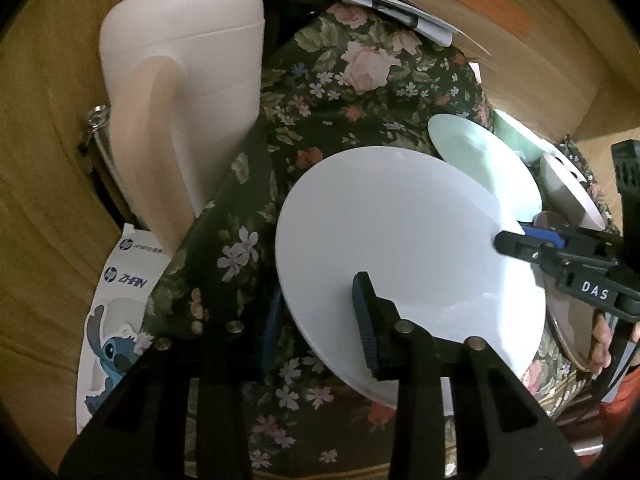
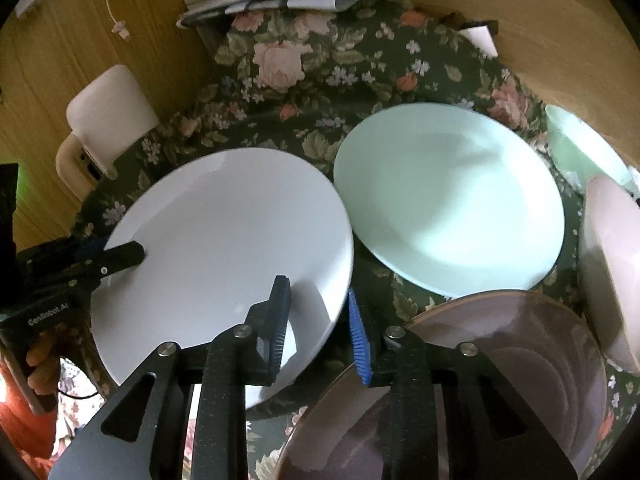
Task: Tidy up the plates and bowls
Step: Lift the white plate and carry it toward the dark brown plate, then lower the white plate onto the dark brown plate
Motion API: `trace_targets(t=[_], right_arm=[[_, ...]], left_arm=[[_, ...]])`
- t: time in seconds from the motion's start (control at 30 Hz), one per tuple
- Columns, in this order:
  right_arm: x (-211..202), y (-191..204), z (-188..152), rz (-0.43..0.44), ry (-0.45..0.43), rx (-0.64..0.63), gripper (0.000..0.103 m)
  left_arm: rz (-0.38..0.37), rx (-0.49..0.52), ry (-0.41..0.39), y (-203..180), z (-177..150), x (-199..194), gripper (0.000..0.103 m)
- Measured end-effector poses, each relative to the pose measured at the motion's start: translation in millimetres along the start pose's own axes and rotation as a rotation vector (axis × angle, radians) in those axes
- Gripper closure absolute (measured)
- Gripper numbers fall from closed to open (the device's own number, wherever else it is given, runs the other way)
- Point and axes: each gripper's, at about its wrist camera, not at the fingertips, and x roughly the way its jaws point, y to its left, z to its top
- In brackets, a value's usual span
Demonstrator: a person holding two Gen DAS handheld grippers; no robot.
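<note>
- The white plate lies on the flowered cloth over the tabletop, left of the pale green plate and just beside it.
- The left gripper straddles the white plate's near rim, one finger above and one below; whether it pinches I cannot tell.
- The right gripper straddles the plate's right edge, its jaws narrowly apart, not visibly clamping.
- A brown plate sits under the right gripper; a pink bowl and a green bowl stand to the right.
- A white jug stands at the left.
</note>
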Motion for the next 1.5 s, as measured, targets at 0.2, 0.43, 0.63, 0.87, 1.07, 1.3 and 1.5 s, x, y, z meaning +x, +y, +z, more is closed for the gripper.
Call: trace_targets(t=[0.2,0.43,0.63,0.87,1.07,1.3,1.5], right_arm=[[-4,1,-3,-0.007,-0.027,0.004,0.077],[-16,-1,-4,-0.019,-0.076,0.012,0.077],[-34,-2,-6,-0.022,-0.123,0.014,0.077],[-54,-7,-5,-0.021,-0.174,0.030,0.077],[-73,-14,-10,-0.027,-0.213,0.045,0.077],[-92,-26,-17,-0.037,-0.245,0.062,0.077],[-108,-36,-27,-0.054,-0.268,0.074,0.077]], left_arm=[[0.004,-0.010,-0.006,-2,1,-1,0.068],[0.012,0.005,-0.039,-9,1,-11,0.068],[0.015,0.018,-0.077,-15,5,-22,0.068],[0.003,0.029,-0.123,-26,8,-31,0.068],[-0.006,0.050,-0.151,-42,8,-37,0.068],[-0.023,0.070,-0.166,-60,7,-41,0.068],[-0.040,0.084,-0.173,-77,5,-46,0.068]])
